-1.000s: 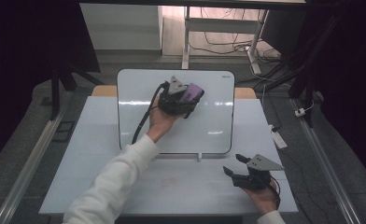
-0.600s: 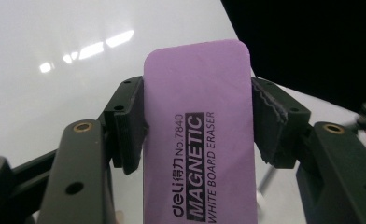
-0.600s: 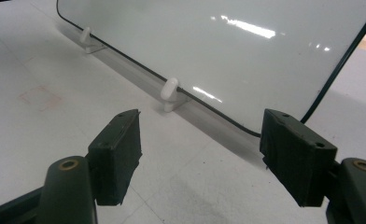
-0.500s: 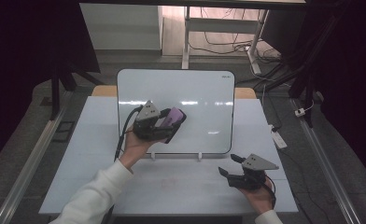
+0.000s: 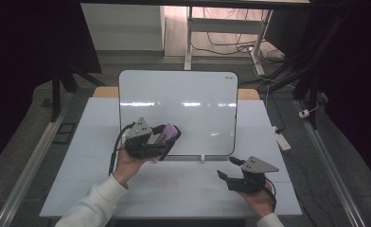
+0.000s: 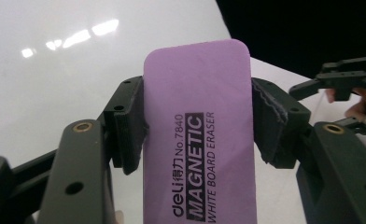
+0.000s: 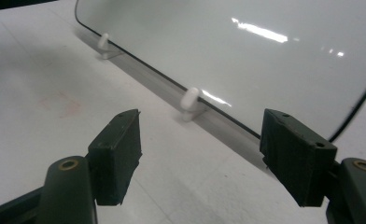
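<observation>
Purple eraser (image 6: pixel 197 135) clamped in left gripper (image 5: pixel 167 139) jaws over whiteboard (image 5: pixel 183 101) (lower left corner); right gripper (image 5: pixel 227 172) jaws open, empty.

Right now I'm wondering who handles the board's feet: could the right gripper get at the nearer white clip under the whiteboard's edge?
Probably yes: the right gripper is open and empty, and bare table lies between it and the clip.
</observation>
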{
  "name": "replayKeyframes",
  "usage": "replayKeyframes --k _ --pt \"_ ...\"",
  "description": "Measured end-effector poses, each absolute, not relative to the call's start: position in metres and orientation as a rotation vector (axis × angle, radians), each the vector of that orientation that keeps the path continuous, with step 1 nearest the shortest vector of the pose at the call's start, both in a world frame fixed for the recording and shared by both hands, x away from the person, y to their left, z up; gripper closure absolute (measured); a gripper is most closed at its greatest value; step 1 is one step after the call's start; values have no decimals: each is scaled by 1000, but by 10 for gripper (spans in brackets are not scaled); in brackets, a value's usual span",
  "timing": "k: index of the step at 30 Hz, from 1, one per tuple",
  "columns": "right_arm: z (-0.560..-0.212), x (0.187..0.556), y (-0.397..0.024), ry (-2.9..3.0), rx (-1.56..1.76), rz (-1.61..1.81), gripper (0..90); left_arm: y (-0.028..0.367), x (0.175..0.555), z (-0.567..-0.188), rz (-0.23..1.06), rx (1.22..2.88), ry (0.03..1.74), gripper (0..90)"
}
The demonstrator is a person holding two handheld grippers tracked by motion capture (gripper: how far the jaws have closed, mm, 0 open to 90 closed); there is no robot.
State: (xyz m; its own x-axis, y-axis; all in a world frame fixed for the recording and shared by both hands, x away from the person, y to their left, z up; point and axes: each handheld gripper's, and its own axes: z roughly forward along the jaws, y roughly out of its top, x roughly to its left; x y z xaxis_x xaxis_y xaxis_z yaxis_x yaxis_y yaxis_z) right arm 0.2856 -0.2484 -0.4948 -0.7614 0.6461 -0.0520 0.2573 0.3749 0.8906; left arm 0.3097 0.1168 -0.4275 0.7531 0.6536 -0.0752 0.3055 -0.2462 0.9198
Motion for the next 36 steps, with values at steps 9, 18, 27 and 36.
replayKeyframes --k 9,18,27,36 --pt "-493 281 -232 2283 731 1394 284 112 305 -438 342 1874 721 402" --pt "-494 279 -226 2293 717 1408 284 110 305 -444 326 1895 714 402" --pt "-493 279 -224 2291 715 1427 284 109 304 -444 309 1898 711 401" --pt "-492 279 -213 2311 695 1466 284 102 303 -447 282 1906 696 401"
